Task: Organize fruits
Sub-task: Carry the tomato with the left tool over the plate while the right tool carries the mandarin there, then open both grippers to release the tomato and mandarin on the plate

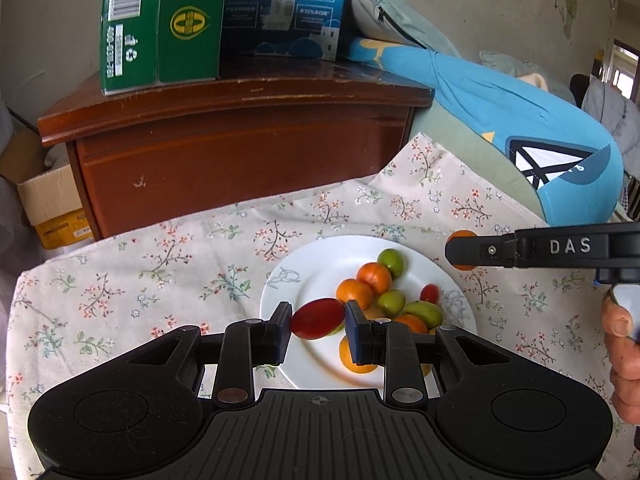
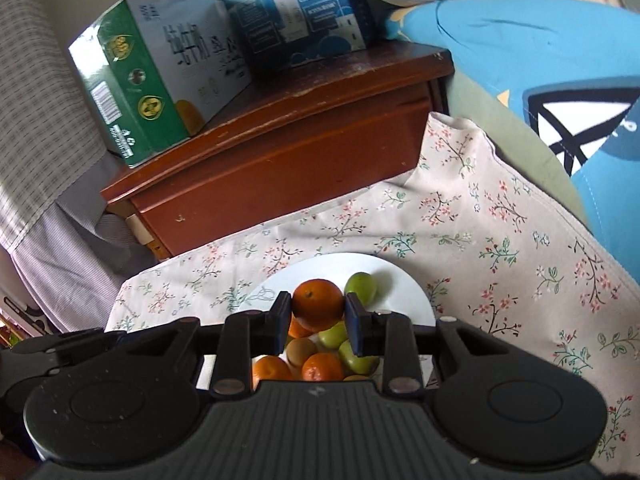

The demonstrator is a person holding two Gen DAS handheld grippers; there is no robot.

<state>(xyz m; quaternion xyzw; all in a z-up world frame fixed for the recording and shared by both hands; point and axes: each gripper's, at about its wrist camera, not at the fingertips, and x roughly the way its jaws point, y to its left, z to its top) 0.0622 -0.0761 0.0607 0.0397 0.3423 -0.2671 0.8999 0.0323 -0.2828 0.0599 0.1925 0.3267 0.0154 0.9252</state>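
A white plate [image 1: 320,250] on the floral cloth [image 1: 140,276] carries several tangerines [image 1: 374,278], green fruits [image 1: 391,263] and a small red tomato [image 1: 429,293]. Just above the plate's near side, my left gripper [image 1: 318,326] is shut on a red oval fruit [image 1: 314,316] with a green tip. My right gripper [image 2: 318,314] is shut on a tangerine [image 2: 318,304] and hangs over the piled fruit on the plate [image 2: 404,284]. The left wrist view shows the right gripper [image 1: 464,250] from the side, past the plate's far right rim, with that tangerine [image 1: 462,235] peeking out.
A brown wooden cabinet [image 1: 240,152] stands behind the cloth, with a green carton [image 1: 160,24] and a blue carton [image 1: 284,4] on top. A blue pillow [image 1: 520,120] lies at the right. An open cardboard box [image 1: 52,200] sits at the left. A person's hand [image 1: 620,340] shows at the right edge.
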